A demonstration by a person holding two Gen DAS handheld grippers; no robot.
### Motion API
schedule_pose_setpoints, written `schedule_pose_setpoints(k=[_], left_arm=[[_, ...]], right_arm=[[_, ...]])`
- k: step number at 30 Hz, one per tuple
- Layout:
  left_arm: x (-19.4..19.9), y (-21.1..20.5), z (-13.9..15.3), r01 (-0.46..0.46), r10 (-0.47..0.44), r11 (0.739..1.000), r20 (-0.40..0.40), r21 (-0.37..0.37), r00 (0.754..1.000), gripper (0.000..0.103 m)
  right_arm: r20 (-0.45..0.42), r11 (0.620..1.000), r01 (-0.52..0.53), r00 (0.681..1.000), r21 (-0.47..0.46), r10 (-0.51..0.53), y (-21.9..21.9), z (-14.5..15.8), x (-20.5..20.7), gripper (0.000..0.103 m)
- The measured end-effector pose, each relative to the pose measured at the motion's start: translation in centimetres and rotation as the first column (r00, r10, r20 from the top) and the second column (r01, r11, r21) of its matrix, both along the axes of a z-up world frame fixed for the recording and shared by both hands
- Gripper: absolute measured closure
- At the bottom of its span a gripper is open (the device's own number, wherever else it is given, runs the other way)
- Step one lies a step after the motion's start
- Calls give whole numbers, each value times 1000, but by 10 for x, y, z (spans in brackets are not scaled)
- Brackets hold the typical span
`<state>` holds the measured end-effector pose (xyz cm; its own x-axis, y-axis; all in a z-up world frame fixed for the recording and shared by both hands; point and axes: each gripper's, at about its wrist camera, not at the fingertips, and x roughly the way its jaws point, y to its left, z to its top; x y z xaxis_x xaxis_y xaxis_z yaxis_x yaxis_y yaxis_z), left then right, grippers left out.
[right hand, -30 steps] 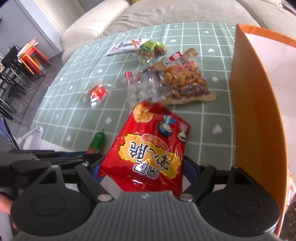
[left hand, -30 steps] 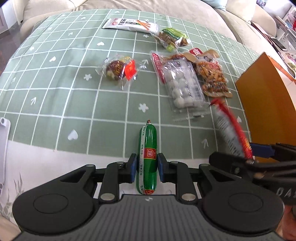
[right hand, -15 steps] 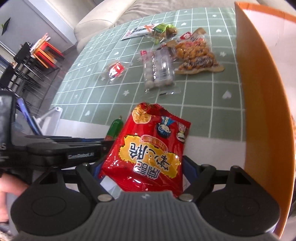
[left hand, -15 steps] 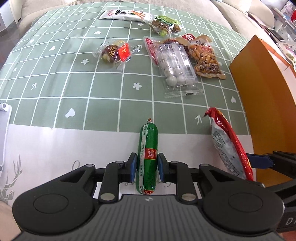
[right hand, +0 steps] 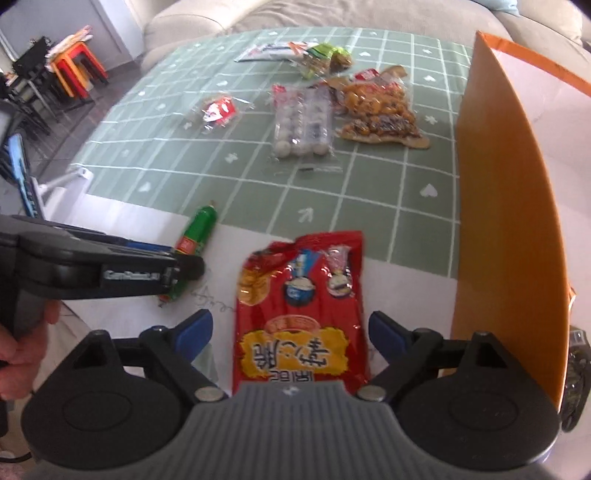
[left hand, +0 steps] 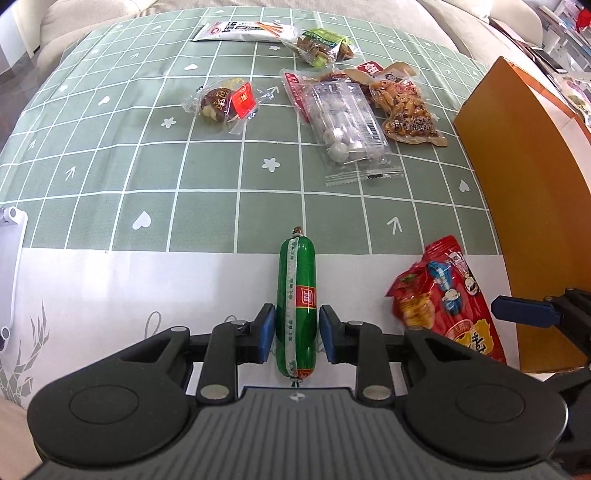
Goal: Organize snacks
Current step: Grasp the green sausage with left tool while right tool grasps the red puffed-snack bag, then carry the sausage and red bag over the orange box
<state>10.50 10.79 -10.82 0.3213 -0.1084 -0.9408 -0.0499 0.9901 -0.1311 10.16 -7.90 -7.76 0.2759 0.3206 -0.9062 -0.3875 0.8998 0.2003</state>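
My left gripper (left hand: 297, 330) is shut on a green sausage stick (left hand: 296, 306) low over the white front strip of the table; it also shows in the right wrist view (right hand: 194, 236). My right gripper (right hand: 291, 332) is open, its blue pads (right hand: 194, 328) apart on either side of a red snack bag (right hand: 301, 314) that lies flat on the table. The red bag also shows in the left wrist view (left hand: 447, 302), beside the orange box (left hand: 528, 192).
On the green checked cloth (left hand: 184, 166) lie a clear pack of white balls (left hand: 345, 125), a fried snack pack (left hand: 404, 107), a small red-label packet (left hand: 229, 103), a green-topped packet (left hand: 321, 46) and a long white packet (left hand: 245, 31). The orange box wall (right hand: 506, 206) stands at right.
Both grippers have drawn back toward the table's front edge. My right gripper has opened and let the red bag down flat on the table. My left gripper still holds the sausage.
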Motion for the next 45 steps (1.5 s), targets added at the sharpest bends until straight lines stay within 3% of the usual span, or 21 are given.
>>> schedule_pose_setpoints(k=[3, 6, 8, 11, 18, 25, 33, 39, 45], left_arm=[[-1, 0, 0, 9, -9, 1000, 1, 2, 1000, 70], [0, 1, 1, 11, -11, 1000, 0, -7, 1000, 71], [0, 2, 1, 13, -13, 1000, 3, -17, 1000, 78], [-2, 2, 1, 14, -14, 1000, 8, -22, 1000, 78], [-4, 4, 4, -6, 6, 1000, -13, -28, 1000, 78], [5, 0, 25, 11, -11, 1000, -41, -6, 999, 78], [23, -18, 62, 141, -141, 990, -84, -2, 987, 78], [38, -54, 103, 259, -257, 964, -41, 56, 965, 78], [59, -105, 133, 344, -344, 938, 0, 42, 939, 78]], right_arm=[[-34, 1000, 12, 999, -15, -12, 1, -7, 1, 15], [-52, 999, 19, 998, -31, -21, 3, -12, 2, 23], [-53, 999, 16, 998, -30, -18, 3, -12, 2, 30], [-44, 999, 7, 999, -38, -9, 6, -11, 1, 33], [-15, 1000, -22, 1000, -21, 21, 10, 2, 0, 34], [-19, 995, -75, 997, -69, 74, 15, 25, 10, 34], [7, 987, -146, 989, -69, 147, -1, 67, 28, 34], [24, 985, -162, 986, -53, 164, -26, 100, 39, 34], [40, 987, -142, 989, -71, 145, -62, 126, 56, 34]])
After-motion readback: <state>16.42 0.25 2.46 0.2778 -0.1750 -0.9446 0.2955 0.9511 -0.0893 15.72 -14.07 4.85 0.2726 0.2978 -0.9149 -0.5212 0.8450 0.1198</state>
